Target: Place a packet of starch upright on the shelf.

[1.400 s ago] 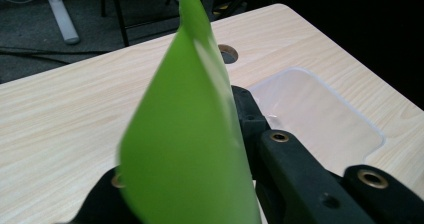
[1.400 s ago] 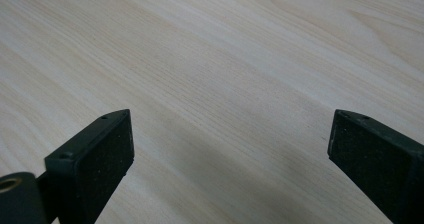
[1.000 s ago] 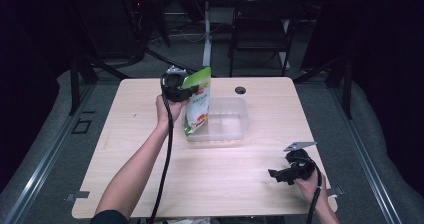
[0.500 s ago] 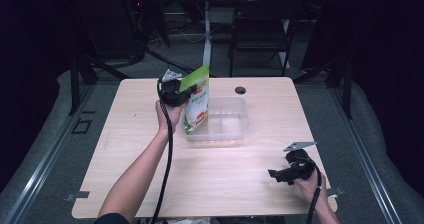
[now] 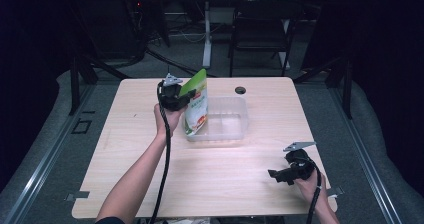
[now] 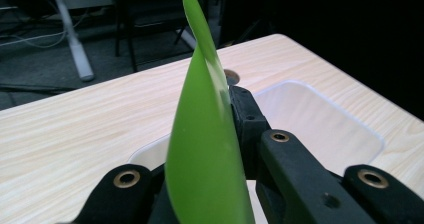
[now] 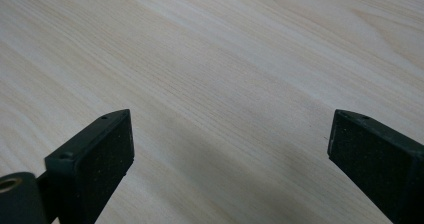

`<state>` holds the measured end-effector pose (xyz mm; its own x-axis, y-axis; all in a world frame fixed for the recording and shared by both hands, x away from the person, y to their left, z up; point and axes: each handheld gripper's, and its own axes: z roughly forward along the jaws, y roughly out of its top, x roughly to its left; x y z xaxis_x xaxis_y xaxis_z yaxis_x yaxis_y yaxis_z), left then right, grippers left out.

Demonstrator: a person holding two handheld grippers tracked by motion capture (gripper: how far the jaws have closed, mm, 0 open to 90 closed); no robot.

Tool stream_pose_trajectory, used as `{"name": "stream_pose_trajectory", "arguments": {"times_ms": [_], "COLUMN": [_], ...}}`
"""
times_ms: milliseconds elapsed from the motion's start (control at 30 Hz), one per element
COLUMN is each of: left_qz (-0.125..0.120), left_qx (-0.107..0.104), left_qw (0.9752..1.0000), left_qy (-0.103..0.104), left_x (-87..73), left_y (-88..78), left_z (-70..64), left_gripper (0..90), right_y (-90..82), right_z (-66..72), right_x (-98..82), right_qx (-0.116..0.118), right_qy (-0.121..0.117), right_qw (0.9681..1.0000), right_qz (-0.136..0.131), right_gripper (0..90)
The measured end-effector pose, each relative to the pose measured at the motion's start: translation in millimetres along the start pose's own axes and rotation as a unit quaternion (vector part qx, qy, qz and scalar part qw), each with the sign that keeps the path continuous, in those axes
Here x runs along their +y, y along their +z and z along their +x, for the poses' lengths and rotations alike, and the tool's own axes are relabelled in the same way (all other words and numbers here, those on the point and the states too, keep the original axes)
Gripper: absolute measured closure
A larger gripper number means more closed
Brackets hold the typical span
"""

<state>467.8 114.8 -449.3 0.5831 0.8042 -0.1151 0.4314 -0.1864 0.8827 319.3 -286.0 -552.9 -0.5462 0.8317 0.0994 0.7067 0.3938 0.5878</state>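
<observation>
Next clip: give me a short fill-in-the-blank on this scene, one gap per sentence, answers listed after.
1. The left gripper is shut on a ____ pouch.
2. The pouch's lower end hangs over a clear plastic ____ on the table.
3. The right gripper has its jaws ____, with bare wood between them.
4. Near the table's far edge, behind the container, is a small round ____.

Missing words: green; container; open; hole

Light wooden table (image 5: 150, 149), rounded corners, small round dark hole (image 5: 240, 90) near the far edge. Clear plastic tray (image 5: 230, 126) sits flat on it, slightly left of centre toward the far side. Grey floor (image 5: 60, 134) around the table, dark surroundings beyond.
</observation>
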Motion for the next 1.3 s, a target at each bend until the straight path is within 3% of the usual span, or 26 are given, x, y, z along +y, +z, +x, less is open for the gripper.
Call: {"name": "stream_pose_trajectory", "arguments": {"times_ms": [300, 400, 433, 567, 733, 867, 1067, 1300], "left_qz": [0.014, 0.025, 0.026, 0.031, 0.032, 0.039, 0.053, 0.062], "left_qx": [0.012, 0.019, 0.019, 0.025, 0.022, 0.014, 0.026, 0.028], "left_qw": [0.9998, 0.9994, 0.9994, 0.9991, 0.9992, 0.9991, 0.9982, 0.9976], "left_qy": [0.003, 0.015, 0.015, 0.013, 0.008, 0.004, 0.013, 0.015], "left_x": [-6.4, -3.4, -2.9, -0.9, 2.4, 2.5, -3.4, -33.5], "left_y": [-9.3, -13.0, -13.7, -19.5, -30.7, -45.2, -73.5, -110.5], "left_z": [5.1, 6.8, 7.3, 10.2, 12.3, 15.1, 17.4, 16.2], "left_gripper": [85.8, 79.6, 76.3, 47.5, 28.9, 21.4, 15.8, 14.2], "right_y": [0.9, 0.3, 0.2, -0.1, -0.8, -0.6, -0.5, -0.5], "right_z": [0.6, 0.2, 0.2, 0.4, 0.6, 0.2, 0.7, 0.7], "right_x": [0.3, 0.3, 0.3, 0.3, 0.4, 0.0, 0.4, 0.1], "right_qx": [-0.002, -0.002, -0.001, -0.003, -0.002, -0.003, -0.003, -0.007], "right_qy": [-0.001, -0.001, 0.001, 0.001, 0.0, 0.002, 0.001, 0.002], "right_qw": [1.0, 1.0, 1.0, 1.0, 1.0, 1.0, 1.0, 1.0], "right_qz": [0.0, 0.0, -0.001, -0.002, -0.003, -0.005, -0.001, -0.003], "right_gripper": [4.1, 4.1, 4.1, 4.1, 4.1, 4.1, 4.1, 4.1]}}
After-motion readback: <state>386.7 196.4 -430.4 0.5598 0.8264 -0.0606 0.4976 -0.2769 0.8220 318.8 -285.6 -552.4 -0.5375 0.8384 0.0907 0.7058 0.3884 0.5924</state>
